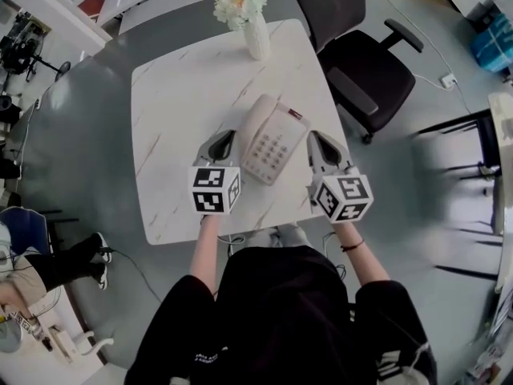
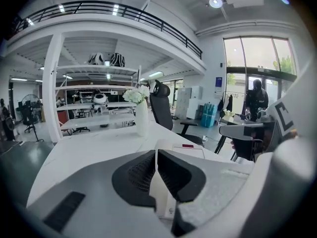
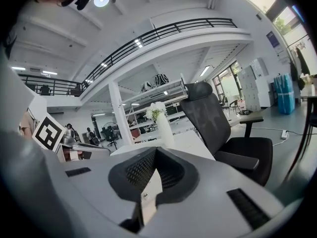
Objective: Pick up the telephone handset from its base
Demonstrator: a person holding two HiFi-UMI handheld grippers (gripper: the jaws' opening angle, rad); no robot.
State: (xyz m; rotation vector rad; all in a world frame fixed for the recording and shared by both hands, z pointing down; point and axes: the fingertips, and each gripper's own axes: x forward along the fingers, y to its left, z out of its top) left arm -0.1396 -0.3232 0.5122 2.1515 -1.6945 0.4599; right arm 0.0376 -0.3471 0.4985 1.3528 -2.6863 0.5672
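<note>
A cream telephone [image 1: 276, 135] lies on the white marble table [image 1: 176, 111], its handset [image 1: 252, 123] resting along the left side of the base. My left gripper [image 1: 228, 137] hovers just left of the handset, jaws shut with nothing between them. My right gripper [image 1: 314, 136] hangs just right of the base, also shut and holding nothing. In the left gripper view the telephone [image 2: 190, 151] shows right beyond the closed left gripper [image 2: 156, 152]. The right gripper view looks past the closed right gripper [image 3: 155, 151] over the tabletop; the telephone is hidden there.
A white vase of flowers [image 1: 255, 22] stands at the table's far edge. A black office chair [image 1: 361, 62] sits off the table's right far corner. The person holding the grippers sits at the near edge. Dark table legs [image 1: 465, 135] stand at right.
</note>
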